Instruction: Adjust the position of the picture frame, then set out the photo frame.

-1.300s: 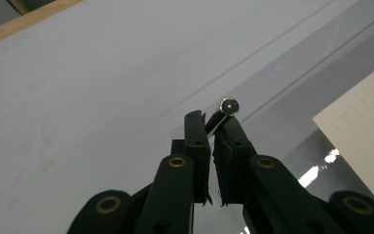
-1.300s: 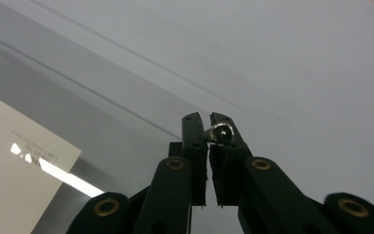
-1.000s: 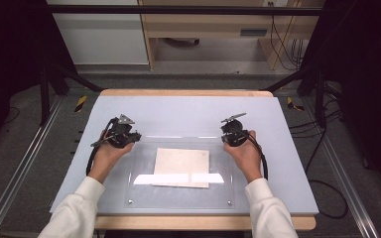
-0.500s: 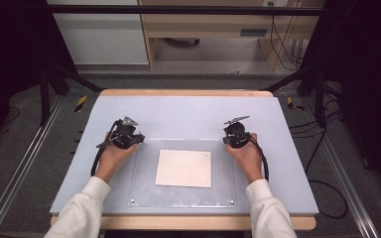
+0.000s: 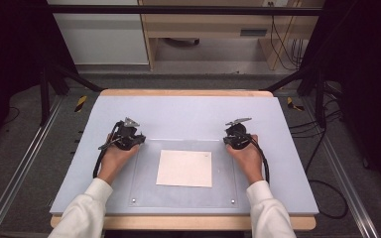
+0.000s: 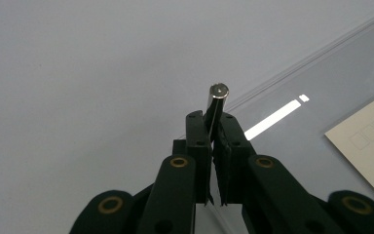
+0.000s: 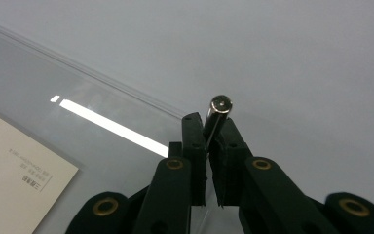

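A clear plastic plate with small metal studs at its corners lies on the pale blue table, over a cream paper sheet. My left gripper is shut on the plate's far left corner. My right gripper is shut on the far right corner. In the left gripper view the jaws pinch the thin plate edge just below a metal stud, with the paper off to the right. The right gripper view has its jaws clamped the same way under a stud, paper at the left.
The pale blue tabletop stretches beyond the plate toward a wooden far edge. Metal rails run along both sides of the table, and cables lie on the floor at the right. A white cabinet and a wooden shelf stand behind the table.
A bright glare band that lay across the plate one second ago has gone from the high view, so the plate's tilt has changed slightly. Both hands stay at the far corners.
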`<action>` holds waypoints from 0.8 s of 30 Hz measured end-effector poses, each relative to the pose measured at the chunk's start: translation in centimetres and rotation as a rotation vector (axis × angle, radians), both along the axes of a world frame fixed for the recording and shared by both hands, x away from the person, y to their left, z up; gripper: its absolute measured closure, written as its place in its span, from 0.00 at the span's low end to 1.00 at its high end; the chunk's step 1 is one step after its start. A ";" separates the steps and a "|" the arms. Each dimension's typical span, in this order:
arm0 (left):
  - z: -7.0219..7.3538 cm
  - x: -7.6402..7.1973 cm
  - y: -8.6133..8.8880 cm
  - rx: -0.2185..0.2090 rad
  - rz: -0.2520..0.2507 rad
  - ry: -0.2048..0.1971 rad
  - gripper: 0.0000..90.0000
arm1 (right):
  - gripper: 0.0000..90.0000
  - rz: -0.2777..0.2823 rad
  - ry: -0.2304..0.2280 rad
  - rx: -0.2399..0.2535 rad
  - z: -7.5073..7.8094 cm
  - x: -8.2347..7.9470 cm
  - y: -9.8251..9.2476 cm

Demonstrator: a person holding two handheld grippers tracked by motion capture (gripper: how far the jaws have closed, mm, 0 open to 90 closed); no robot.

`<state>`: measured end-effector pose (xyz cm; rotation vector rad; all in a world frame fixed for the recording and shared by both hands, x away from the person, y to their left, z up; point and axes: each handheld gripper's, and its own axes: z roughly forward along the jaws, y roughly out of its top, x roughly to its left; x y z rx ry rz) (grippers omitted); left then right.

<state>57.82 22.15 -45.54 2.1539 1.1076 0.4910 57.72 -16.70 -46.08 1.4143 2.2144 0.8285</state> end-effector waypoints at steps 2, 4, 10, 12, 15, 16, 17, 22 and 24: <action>-0.1 -0.1 0.0 -0.004 0.005 -0.003 0.94 | 0.95 0.000 -0.005 0.000 -0.1 0.0 -0.1; -0.1 -0.2 0.0 -0.007 0.008 -0.014 0.94 | 0.95 0.002 -0.019 0.009 -0.2 -0.2 -0.2; 0.2 -0.9 0.1 -0.009 0.029 -0.099 0.86 | 0.86 0.006 -0.070 0.024 0.2 -0.6 -0.5; 0.6 -1.2 0.3 -0.019 0.053 -0.140 0.74 | 0.79 0.001 -0.099 0.031 0.6 -1.0 -0.7; 1.2 -1.8 0.5 -0.042 0.095 -0.199 0.49 | 0.63 -0.037 -0.173 0.057 1.1 -1.9 -1.4; 1.3 -2.0 0.5 -0.056 0.100 -0.207 0.45 | 0.60 -0.039 -0.187 0.067 1.2 -2.1 -1.4; 1.3 -2.0 0.5 -0.056 0.100 -0.207 0.41 | 0.60 -0.039 -0.187 0.067 1.2 -2.1 -1.4; 1.5 -2.6 0.3 -0.085 0.080 -0.221 0.18 | 0.43 -0.031 -0.254 0.037 1.4 -3.1 -1.2; 1.7 -2.7 0.2 -0.094 0.071 -0.238 0.10 | 0.36 -0.037 -0.281 0.021 1.5 -3.4 -1.0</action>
